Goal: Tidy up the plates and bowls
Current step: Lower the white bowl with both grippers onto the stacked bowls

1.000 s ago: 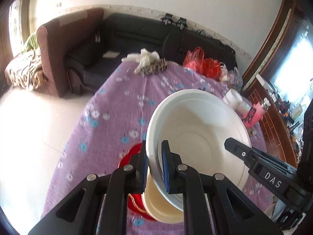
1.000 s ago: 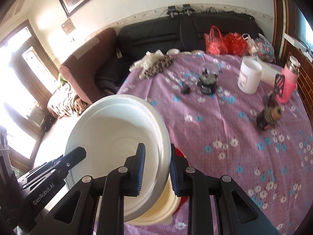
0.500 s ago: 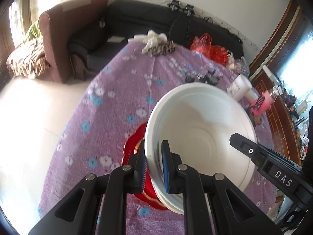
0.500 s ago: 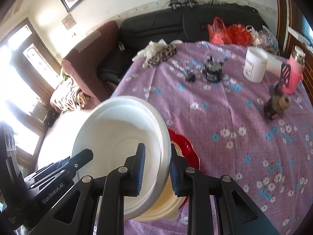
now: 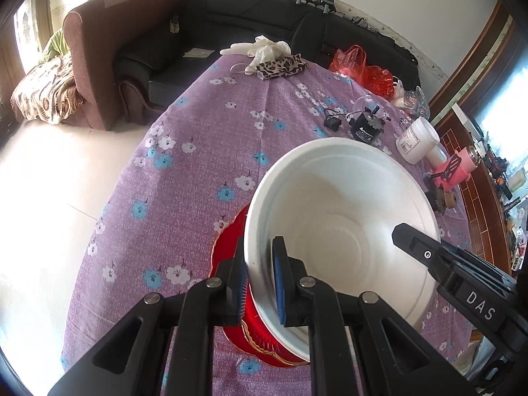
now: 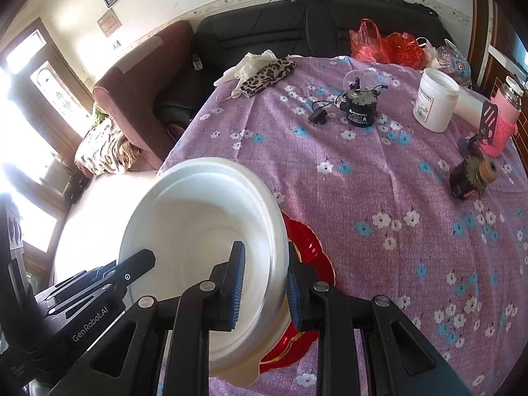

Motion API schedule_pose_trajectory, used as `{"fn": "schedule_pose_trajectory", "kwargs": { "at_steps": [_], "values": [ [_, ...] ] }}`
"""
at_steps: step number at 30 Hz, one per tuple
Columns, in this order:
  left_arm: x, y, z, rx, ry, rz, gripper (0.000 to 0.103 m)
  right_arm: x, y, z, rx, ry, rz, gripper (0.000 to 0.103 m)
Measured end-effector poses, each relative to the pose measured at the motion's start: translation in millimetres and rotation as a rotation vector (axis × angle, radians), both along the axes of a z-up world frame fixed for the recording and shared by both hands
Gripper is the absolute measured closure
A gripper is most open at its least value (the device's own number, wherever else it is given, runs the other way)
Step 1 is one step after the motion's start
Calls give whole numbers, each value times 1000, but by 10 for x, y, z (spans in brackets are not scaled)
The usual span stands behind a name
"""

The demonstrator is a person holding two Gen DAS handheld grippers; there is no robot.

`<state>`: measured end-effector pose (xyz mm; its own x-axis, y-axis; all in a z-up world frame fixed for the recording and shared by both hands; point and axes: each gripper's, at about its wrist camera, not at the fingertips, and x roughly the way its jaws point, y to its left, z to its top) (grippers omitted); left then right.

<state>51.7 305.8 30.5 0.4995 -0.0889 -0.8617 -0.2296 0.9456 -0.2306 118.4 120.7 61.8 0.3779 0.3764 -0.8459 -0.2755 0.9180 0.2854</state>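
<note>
The white bowl (image 5: 333,227) looks like a light, stiff, smooth-walled piece, probably foam or thin plastic, so I judge it will weigh little but could flex, dent or slide out if squeezed hard or gripped only at the lip; the best hold is across the rim wall on opposite sides, which is where both tools have it. The left gripper (image 5: 260,283) has its blue-padded fingers closed to a narrow gap over the bowl's near-left rim, one pad outside and one inside the wall, at lower centre of the left wrist view. The right gripper (image 6: 264,287) pinches the opposite rim the same way, at lower centre of the right wrist view, where the bowl (image 6: 204,237) fills the lower left. The bowl is plain white, wide and shallow, with a stepped ledge under its lip and a faint ring at the flat bottom, and it is tipped on its side toward the cameras. It sits above a red plate (image 5: 231,257) with a gold scalloped edge lying on the purple flowered tablecloth (image 6: 379,178); a cream-coloured piece (image 6: 244,373) shows beneath the bowl's lower edge, and whether the bowl touches it I cannot tell.
</note>
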Motion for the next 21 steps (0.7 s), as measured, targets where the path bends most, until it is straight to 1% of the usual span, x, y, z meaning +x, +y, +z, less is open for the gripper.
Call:
{"fn": "schedule_pose_trajectory", "kwargs": {
  "at_steps": [5, 10, 15, 21],
  "values": [
    [-39, 9, 1, -17, 6, -10, 91, -29, -46, -2, 15, 23, -5, 78],
    [-84, -6, 67, -22, -2, -20, 91, -120, -102, 25, 41, 51, -8, 76],
    [-108, 1, 133, -8, -16, -17, 91, -279, -131, -1, 65, 83, -1, 76],
    [-112, -30, 124, 18, -17, -23, 89, -427, -139, -98, 65, 109, 4, 76]
  ]
}}
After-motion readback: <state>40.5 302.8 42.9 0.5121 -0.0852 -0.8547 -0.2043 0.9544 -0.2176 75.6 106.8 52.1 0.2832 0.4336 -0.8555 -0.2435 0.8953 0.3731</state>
